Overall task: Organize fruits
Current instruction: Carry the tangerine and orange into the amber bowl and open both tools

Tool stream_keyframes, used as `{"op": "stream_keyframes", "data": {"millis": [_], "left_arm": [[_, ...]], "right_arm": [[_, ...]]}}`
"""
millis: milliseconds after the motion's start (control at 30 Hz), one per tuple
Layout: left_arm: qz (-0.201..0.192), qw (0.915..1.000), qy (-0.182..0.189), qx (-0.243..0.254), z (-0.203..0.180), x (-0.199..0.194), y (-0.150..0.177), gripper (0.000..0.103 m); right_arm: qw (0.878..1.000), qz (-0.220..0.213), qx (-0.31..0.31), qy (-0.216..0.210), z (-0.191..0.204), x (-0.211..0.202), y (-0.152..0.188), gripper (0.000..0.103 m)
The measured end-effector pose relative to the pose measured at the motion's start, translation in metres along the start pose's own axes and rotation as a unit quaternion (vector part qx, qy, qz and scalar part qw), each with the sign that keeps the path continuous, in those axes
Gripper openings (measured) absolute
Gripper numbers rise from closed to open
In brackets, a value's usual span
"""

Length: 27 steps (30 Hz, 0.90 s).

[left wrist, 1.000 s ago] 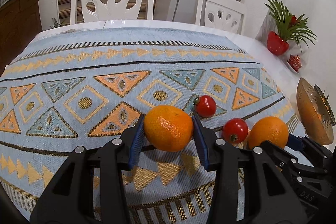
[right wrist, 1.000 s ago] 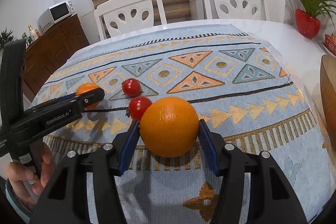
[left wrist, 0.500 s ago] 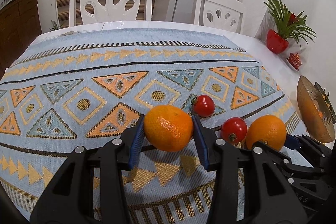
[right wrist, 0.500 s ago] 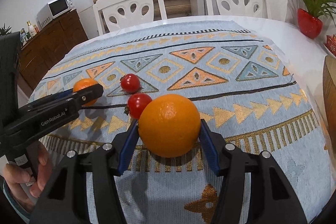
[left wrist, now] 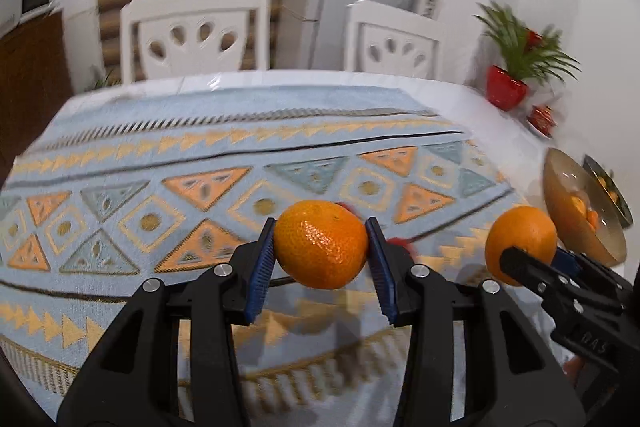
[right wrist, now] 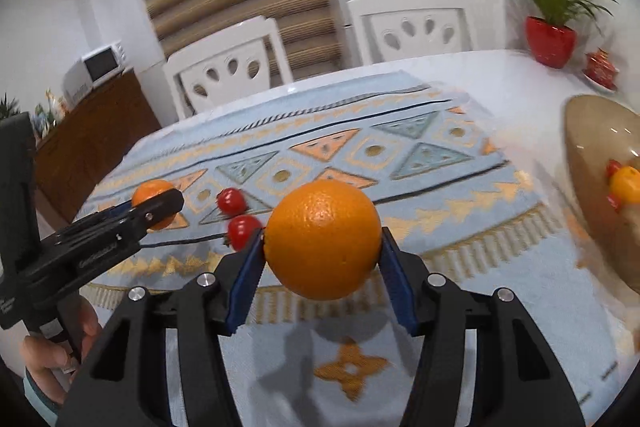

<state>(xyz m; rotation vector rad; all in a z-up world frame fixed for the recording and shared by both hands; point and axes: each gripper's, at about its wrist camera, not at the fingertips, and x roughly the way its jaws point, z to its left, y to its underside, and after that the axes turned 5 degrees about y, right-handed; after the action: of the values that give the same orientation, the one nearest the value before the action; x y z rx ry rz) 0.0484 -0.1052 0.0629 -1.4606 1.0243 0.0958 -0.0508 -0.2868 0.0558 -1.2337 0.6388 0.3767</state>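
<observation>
My left gripper (left wrist: 320,255) has its blue pads pinched on either side of the mandarin (left wrist: 321,243), and my right gripper (right wrist: 322,258) is clamped the same way on the larger orange (right wrist: 322,239). A second ago both fruits sat low against the patterned cloth (left wrist: 168,155); now each hangs clear of it, with a shadow on the cloth below, and the blur in both views tells me I am swinging upward and to the right. So both picks have held and I am in the carry.

Outward from the fingers, the two cherry tomatoes (right wrist: 236,213) stay on the cloth; in the right wrist view they lie close together, just left of the orange. From the left wrist view they are nearly hidden behind the mandarin.

The wooden bowl (right wrist: 592,163) has come much further into view at the right edge of the table, and it already holds some orange and red fruit. I judge it the drop point: the orange is nearer, so it should go in first, then the mandarin.
</observation>
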Motion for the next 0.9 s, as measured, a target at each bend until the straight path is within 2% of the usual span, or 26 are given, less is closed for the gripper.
{"op": "stream_keyframes", "data": {"millis": [167, 367, 467, 567, 667, 900], "left_arm": [[-0.014, 0.9985, 0.037, 0.036, -0.051, -0.018, -0.019, 0.044], [-0.017, 0.9913, 0.106, 0.076, -0.137, -0.022, -0.041, 0.044], [-0.001, 0.9844, 0.15, 0.092, -0.186, -0.009, -0.049, 0.044], [0.017, 0.9792, 0.177, 0.097, -0.224, 0.011, -0.053, 0.044], [0.031, 0.9758, 0.188, 0.107, -0.258, 0.032, -0.053, 0.044], [0.064, 0.971, 0.202, 0.112, -0.299, 0.07, -0.046, 0.044]], "right_arm": [[0.998, -0.03, 0.057, 0.006, -0.054, -0.05, -0.011, 0.055], [0.988, -0.082, 0.115, 0.063, -0.141, -0.12, -0.031, 0.055], [0.981, -0.095, 0.143, 0.093, -0.183, -0.142, -0.033, 0.055], [0.974, -0.097, 0.168, 0.115, -0.223, -0.154, -0.033, 0.055], [0.97, -0.095, 0.182, 0.134, -0.251, -0.159, -0.03, 0.055], [0.966, -0.076, 0.201, 0.146, -0.29, -0.147, -0.019, 0.055]]}}
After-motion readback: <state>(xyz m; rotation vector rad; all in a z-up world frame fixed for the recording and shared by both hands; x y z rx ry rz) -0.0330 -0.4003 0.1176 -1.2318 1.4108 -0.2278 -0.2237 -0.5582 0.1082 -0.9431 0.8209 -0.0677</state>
